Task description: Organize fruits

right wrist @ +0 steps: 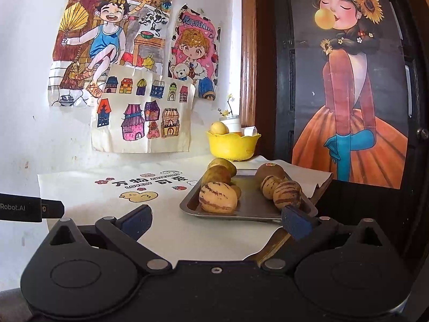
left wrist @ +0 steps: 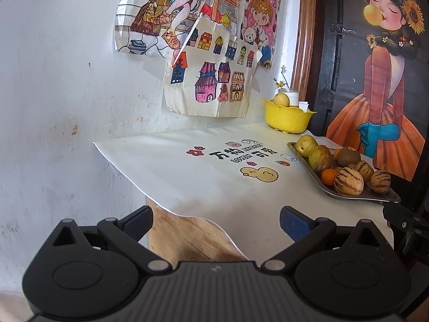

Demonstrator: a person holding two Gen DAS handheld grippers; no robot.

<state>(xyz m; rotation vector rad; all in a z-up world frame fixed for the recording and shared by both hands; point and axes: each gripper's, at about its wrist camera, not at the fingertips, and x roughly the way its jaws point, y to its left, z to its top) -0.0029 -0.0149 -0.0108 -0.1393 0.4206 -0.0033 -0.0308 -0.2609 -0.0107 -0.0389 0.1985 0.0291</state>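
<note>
A metal tray (left wrist: pixel 346 196) (right wrist: pixel 252 212) lies on the right of the white-covered table and holds several fruits: striped melons (left wrist: pixel 348 181) (right wrist: pixel 217 197), pears (left wrist: pixel 306 145) (right wrist: pixel 222 165), a kiwi (left wrist: pixel 348 156) (right wrist: pixel 269 171) and small oranges (left wrist: pixel 329 176). A yellow basket (left wrist: pixel 287 118) (right wrist: pixel 232 145) stands in the back corner with one pale round fruit (left wrist: pixel 281 99) (right wrist: pixel 217 128) in it. My left gripper (left wrist: pixel 216 222) hangs open at the table's near edge, left of the tray. My right gripper (right wrist: pixel 217 218) is open just short of the tray, holding nothing.
A white cloth (left wrist: pixel 203 177) printed with a duck and lettering covers the table. A white jar with a yellow flower (left wrist: pixel 290 95) stands behind the basket. Children's drawings (left wrist: pixel 203 40) hang on the wall behind; a dark door with a poster (left wrist: pixel 380 80) borders the right side.
</note>
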